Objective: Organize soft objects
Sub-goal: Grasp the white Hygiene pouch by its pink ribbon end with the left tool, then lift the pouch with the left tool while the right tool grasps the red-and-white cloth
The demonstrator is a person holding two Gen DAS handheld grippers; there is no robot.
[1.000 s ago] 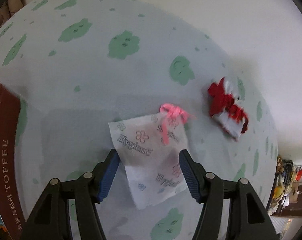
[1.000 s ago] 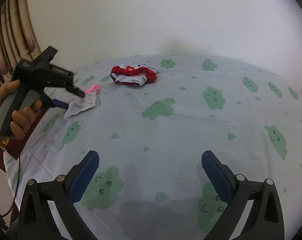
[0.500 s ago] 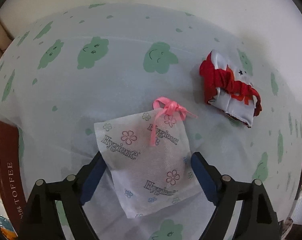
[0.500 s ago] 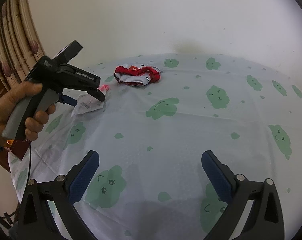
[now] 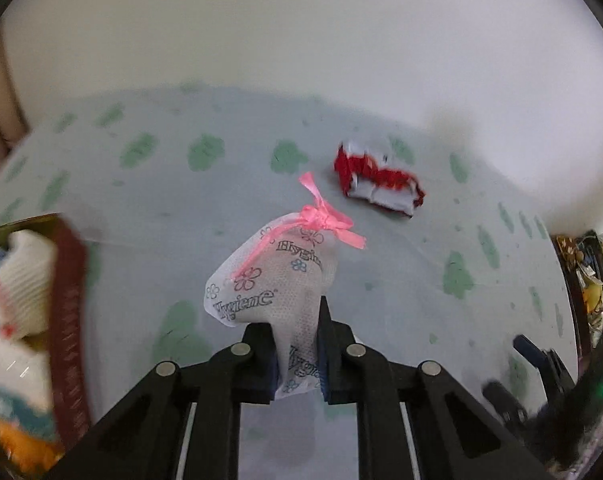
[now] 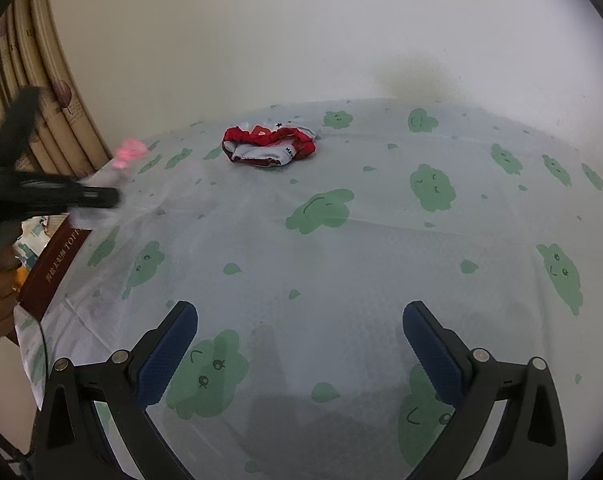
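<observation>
My left gripper [image 5: 297,354] is shut on the lower end of a white "Hygiene" pouch [image 5: 269,276] with a pink ribbon bow [image 5: 321,218], and holds it lifted off the table. In the right wrist view the left gripper [image 6: 77,196] is blurred at the far left, with the pink bow [image 6: 129,151] above it. A red and white fabric piece [image 5: 377,184] lies on the cloth beyond the pouch; it also shows in the right wrist view [image 6: 269,148]. My right gripper [image 6: 299,354] is open and empty above the near part of the table.
A light cloth with green cloud prints [image 6: 341,248] covers the table. A brown "TOFFEE" box [image 5: 67,312] at the left holds folded soft items [image 5: 17,288]; it also shows in the right wrist view [image 6: 53,260]. A wall stands behind the table, with curtains [image 6: 41,92] at the left.
My left gripper has closed on the pouch and lifted it off the cloth, swinging left so the box comes into view. My right gripper has stayed open and nearly still.
</observation>
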